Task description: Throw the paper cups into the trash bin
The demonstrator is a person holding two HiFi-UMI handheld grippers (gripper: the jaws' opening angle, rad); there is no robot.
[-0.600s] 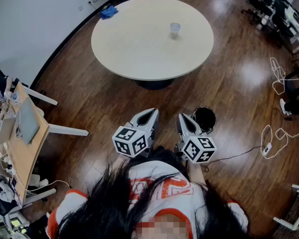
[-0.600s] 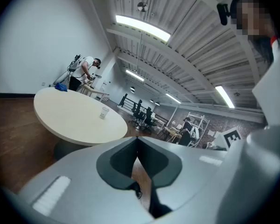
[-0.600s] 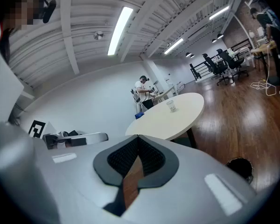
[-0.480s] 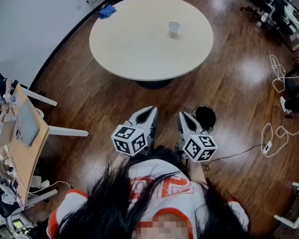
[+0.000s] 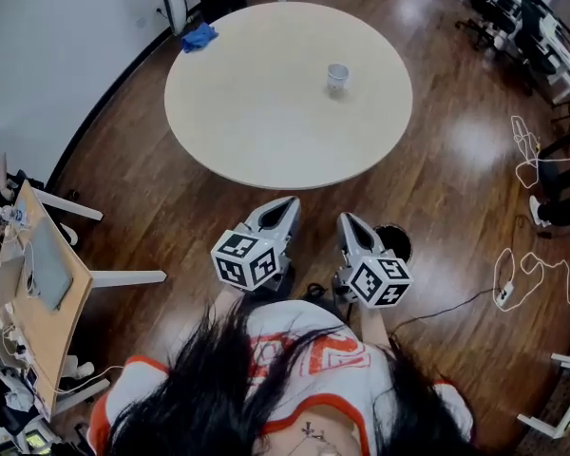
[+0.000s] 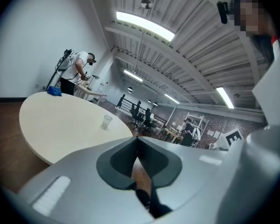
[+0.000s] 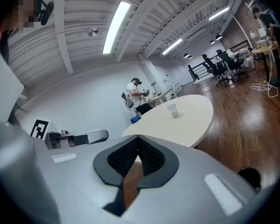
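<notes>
One paper cup point(image 5: 337, 75) stands upright on the round cream table point(image 5: 266, 112), right of its middle; it also shows small in the left gripper view as cup point(image 6: 106, 121) and in the right gripper view as cup point(image 7: 172, 110). The black trash bin point(image 5: 395, 242) stands on the wood floor just right of my right gripper point(image 5: 345, 222). My left gripper point(image 5: 292, 202) is held beside it, both near my chest and pointing toward the table. Both grippers are shut with nothing between their jaws, tips touching at left gripper point(image 6: 136, 139) and right gripper point(image 7: 138, 137).
A blue cloth point(image 5: 199, 37) lies at the table's far left edge. A wooden desk with a laptop point(image 5: 47, 264) stands at the left. Cables point(image 5: 527, 150) lie on the floor at the right. A person point(image 6: 77, 71) stands beyond the table.
The view has shifted: table and cup sit slightly lower in the picture and the bin is now partly hidden behind my right gripper. Both grippers stay shut side by side.
</notes>
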